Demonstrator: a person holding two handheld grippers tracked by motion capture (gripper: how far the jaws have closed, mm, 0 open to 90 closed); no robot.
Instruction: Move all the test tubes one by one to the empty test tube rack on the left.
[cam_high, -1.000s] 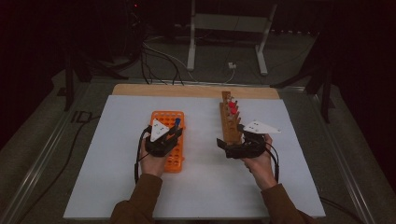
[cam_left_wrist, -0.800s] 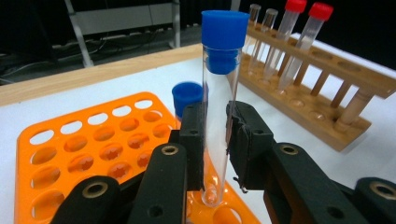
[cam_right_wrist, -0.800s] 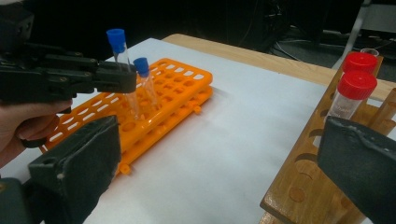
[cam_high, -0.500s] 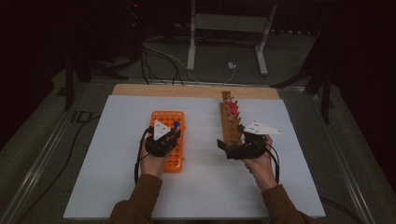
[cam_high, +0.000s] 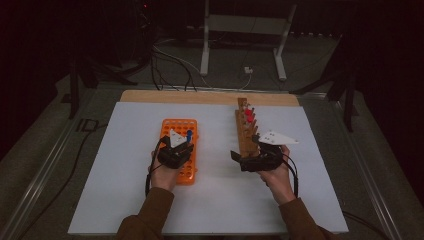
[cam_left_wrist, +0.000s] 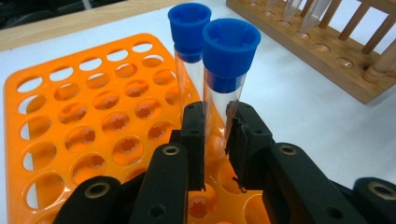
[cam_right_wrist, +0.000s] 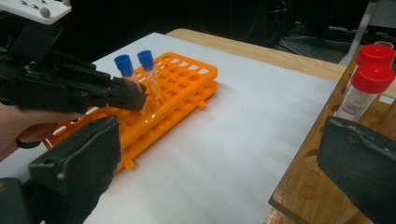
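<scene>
Plainly, no brand, label or writing can be read on anything here; the tubes, both racks and the grey plates on the grippers carry no legible print.

The left gripper (cam_left_wrist: 215, 140) has its jaws clamped on the clear body of a blue-capped tube (cam_left_wrist: 228, 79), just below the cap, and the tube stands upright over the holes of the orange rack (cam_left_wrist: 70, 126). A second blue-capped tube (cam_left_wrist: 188, 42) stands in the rack just behind the held one, close beside it. In the high view the orange rack (cam_high: 172, 127) lies on the white sheet (cam_high: 125, 200) left of the middle, and the left gripper (cam_high: 181, 149) sits over the rack's near right part.

The right gripper (cam_right_wrist: 215, 172) hangs with its jaws wide apart and nothing between them, over the white sheet just beside the near end of the wooden rack (cam_right_wrist: 303, 182). That wooden rack (cam_high: 244, 135) runs from near the sheet's far edge toward the person, right of the middle, and holds red-capped tubes (cam_right_wrist: 366, 84) at its far end.
</scene>
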